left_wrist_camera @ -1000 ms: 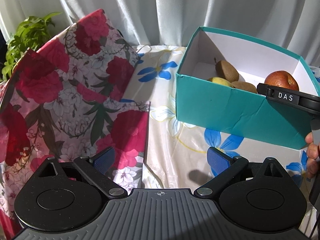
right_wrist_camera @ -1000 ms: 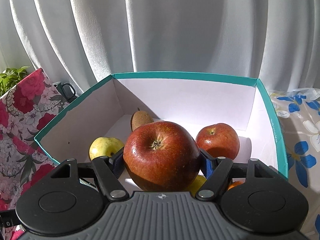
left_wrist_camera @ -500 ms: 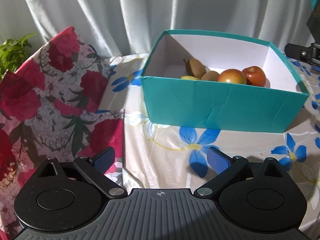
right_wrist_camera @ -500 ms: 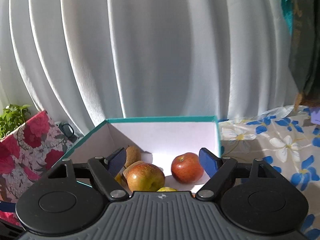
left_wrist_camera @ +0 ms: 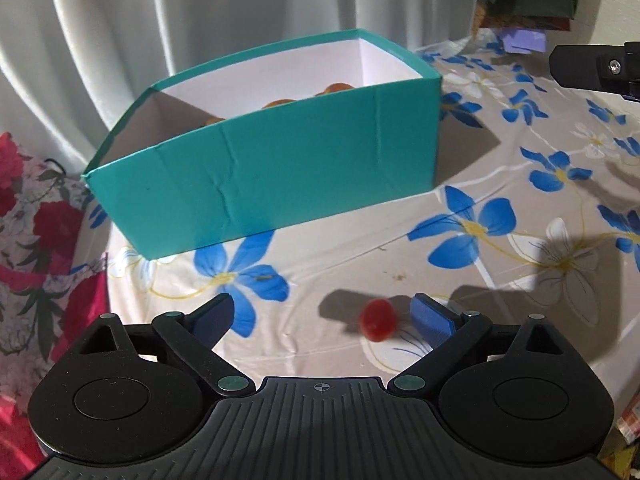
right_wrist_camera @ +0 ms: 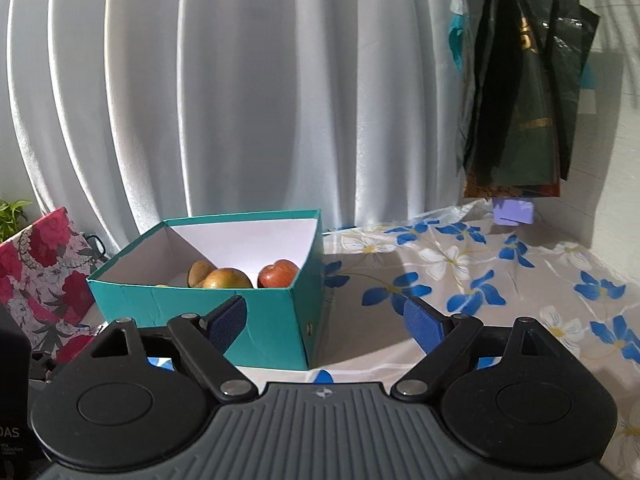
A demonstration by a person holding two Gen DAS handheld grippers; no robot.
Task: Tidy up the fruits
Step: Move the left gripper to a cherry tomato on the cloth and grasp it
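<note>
Your left gripper wide open, empty; only it shows red fruit at 3 o'clock. Right gripper open, empty; shows apples in box.

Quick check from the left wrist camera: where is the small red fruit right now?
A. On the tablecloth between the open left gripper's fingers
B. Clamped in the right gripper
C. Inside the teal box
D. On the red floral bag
A: the small red fruit lies on the tablecloth, between the fingers of the open left gripper, outside the teal box.

Site: I read this as a home room | evidence: white pleated curtain | blue-flowered cloth over tabletop | dark bags hanging on wall | potted plant
</note>
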